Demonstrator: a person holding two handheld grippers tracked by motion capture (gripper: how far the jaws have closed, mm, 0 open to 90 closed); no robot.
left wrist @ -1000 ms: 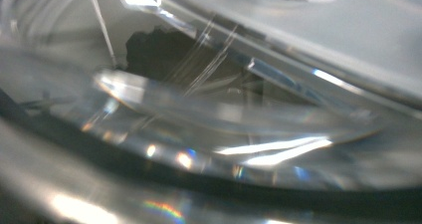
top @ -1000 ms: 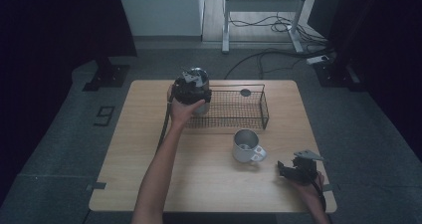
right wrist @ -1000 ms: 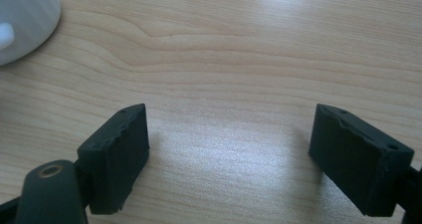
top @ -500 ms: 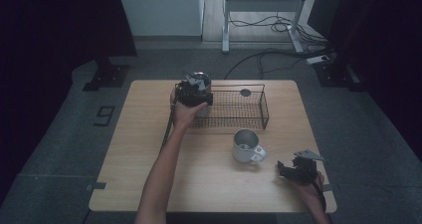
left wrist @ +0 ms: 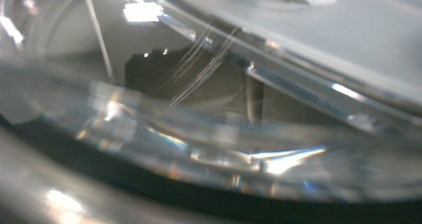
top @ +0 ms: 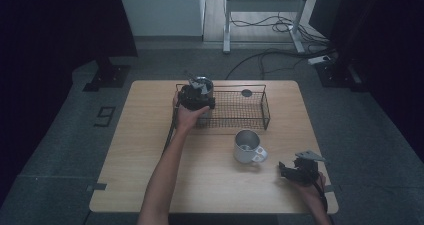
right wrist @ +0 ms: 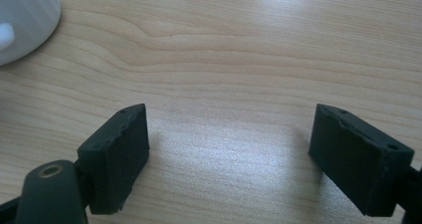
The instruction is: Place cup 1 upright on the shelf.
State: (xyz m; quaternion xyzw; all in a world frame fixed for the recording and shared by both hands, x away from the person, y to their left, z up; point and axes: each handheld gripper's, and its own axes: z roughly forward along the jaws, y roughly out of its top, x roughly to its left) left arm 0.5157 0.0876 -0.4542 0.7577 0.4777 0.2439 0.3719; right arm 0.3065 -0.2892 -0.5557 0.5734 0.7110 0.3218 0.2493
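In the high view the left gripper (top: 196,96), clenched on a metal cup (top: 203,83), has sunk lower into the wire basket (top: 250,116)'s left end, so placement looks near; its own view shows glinting steel up close (left wrist: 209,134), while the right gripper (right wrist: 229,149) rests released over bare table (right wrist: 249,45) beside the white mug (right wrist: 22,20).

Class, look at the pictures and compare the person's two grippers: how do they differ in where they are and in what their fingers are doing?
The left gripper is at the wire basket's left end, a shiny metal cup at its fingers; the right gripper sits near the table's front right corner, beside the white mug. The right gripper's fingers stand apart, nothing between them; the left's are hidden by glare. Both are black and hand-held.
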